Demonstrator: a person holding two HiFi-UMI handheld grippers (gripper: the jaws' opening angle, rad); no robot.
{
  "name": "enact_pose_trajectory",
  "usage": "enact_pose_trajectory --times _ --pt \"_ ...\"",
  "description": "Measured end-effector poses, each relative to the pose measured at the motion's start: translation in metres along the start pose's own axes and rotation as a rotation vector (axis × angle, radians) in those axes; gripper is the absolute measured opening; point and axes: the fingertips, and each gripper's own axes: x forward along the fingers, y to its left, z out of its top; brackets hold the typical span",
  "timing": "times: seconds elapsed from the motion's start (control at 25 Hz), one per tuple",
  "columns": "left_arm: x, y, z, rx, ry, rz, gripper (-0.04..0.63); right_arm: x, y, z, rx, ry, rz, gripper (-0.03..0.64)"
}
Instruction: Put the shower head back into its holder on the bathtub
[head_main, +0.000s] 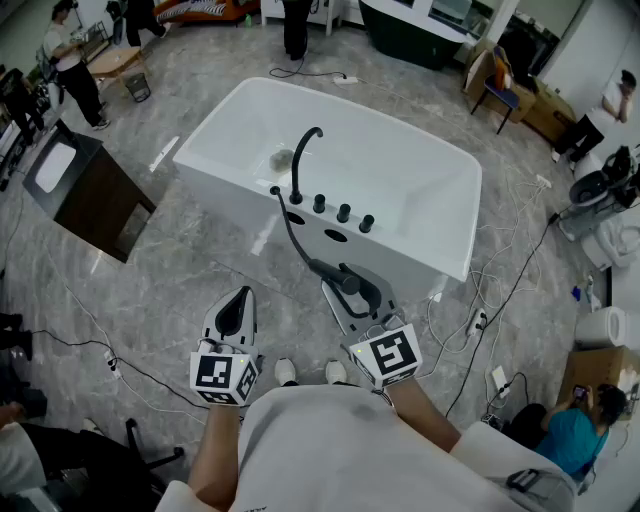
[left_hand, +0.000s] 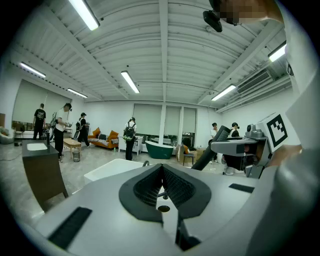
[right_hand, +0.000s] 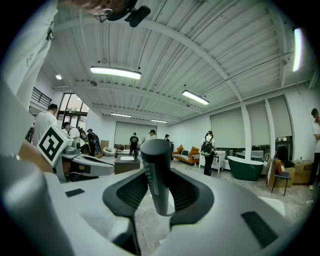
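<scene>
The white bathtub (head_main: 430, 190) stands ahead of me, with a black curved faucet (head_main: 302, 160) and three black knobs (head_main: 343, 212) on its near deck. Beside the knobs are dark openings (head_main: 336, 236) in the deck. A black hose (head_main: 290, 230) runs from the deck down to the black shower head (head_main: 338, 276). My right gripper (head_main: 348, 290) is shut on the shower head's handle (right_hand: 157, 175), short of the tub's near side. To its left my left gripper (head_main: 237, 305) is shut and holds nothing (left_hand: 161, 170).
A dark cabinet with a white basin (head_main: 75, 185) stands left of the tub. Cables and a power strip (head_main: 476, 322) lie on the floor at the right. A cardboard box (head_main: 598, 367) and a seated person (head_main: 560, 432) are at the lower right. Several people stand at the back.
</scene>
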Motion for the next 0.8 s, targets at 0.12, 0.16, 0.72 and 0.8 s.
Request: enact_pose_trajectory --times 0.12,0.16,0.72,0.8 --pt "0.001 0.005 0.001 0.009 0.0 -0.007 0.012 0.006 0.004 0.003 -0.009 -0.007 0.005 0.144" --pt "0.001 0.005 0.001 0.01 0.001 -0.01 0.012 0.007 0.004 0.003 -0.009 -0.006 0.002 0.144" --pt "0.012 0.018 0.02 0.049 -0.038 -0.061 0.012 0.019 -0.002 0.006 0.025 -0.009 -0.042 0.144" --pt "0.013 0.019 0.022 0.051 -0.045 -0.074 0.012 0.021 -0.002 0.007 0.021 -0.009 -0.05 0.144"
